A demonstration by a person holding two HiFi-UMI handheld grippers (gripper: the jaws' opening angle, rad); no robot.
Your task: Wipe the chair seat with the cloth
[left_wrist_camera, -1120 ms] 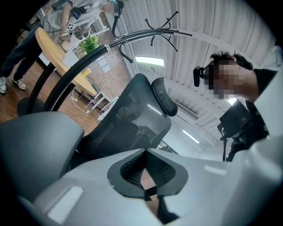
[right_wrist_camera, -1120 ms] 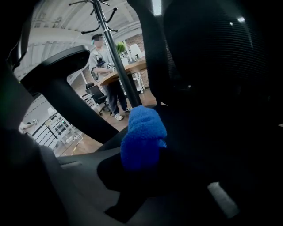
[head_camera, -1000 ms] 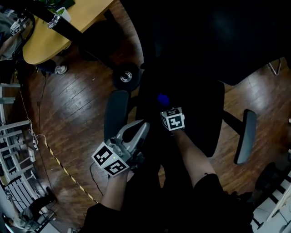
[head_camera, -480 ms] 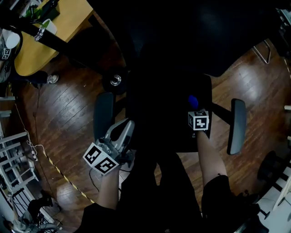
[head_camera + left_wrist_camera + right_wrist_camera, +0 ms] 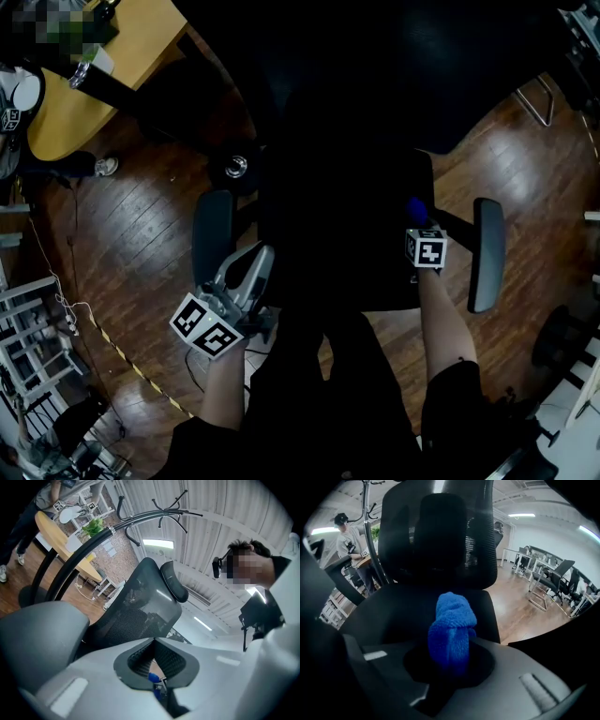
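Cloth (image 5: 452, 632) pinched in right gripper (image 5: 450, 667), over right part of chair seat (image 5: 347, 234), near right armrest (image 5: 487, 253). Left gripper (image 5: 258, 261) off seat's left edge, beside left armrest (image 5: 213, 234). Backrest (image 5: 438, 531) ahead; table (image 5: 84, 89) far left.

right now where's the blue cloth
Head view: the blue cloth is clamped in the right gripper, over the right side of the chair seat, beside the right armrest.

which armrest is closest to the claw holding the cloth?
The armrest on the person's right, just beside the right claw, which is shut on the blue cloth. The other armrest sits across the seat, next to the left claw.
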